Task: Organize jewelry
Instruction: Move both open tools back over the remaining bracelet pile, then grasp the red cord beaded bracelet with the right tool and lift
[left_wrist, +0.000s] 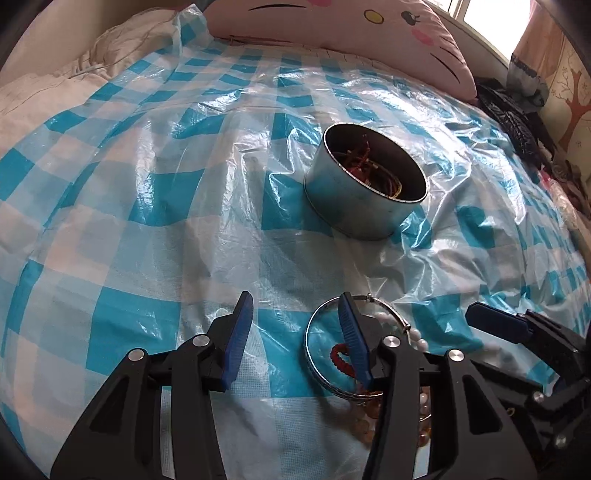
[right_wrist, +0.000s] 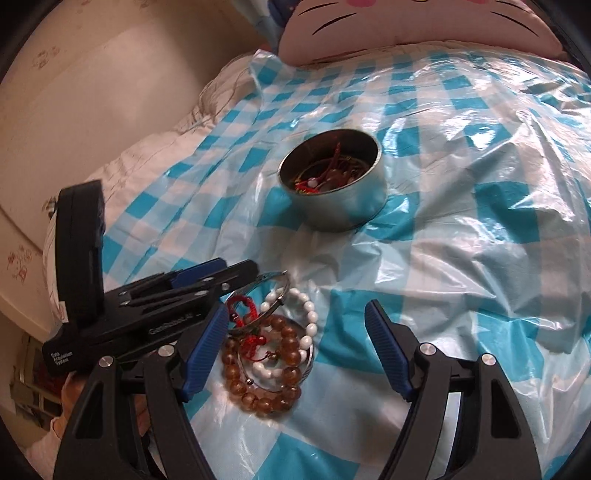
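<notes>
Checked plastic sheet (left_wrist: 221, 229), left tool (left_wrist: 295, 343) hiding bracelets (left_wrist: 417, 410)

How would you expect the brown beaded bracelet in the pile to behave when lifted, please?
The brown beaded bracelet would probably droop, being strung round beads. A red cord and white beaded bracelet overlap it, so they may drag along.

Glossy plastic sheet (left_wrist: 229, 177), metal tin (left_wrist: 351, 206)

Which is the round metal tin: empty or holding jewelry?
Holding jewelry: red cords and beads lie inside the open, upright tin.
</notes>
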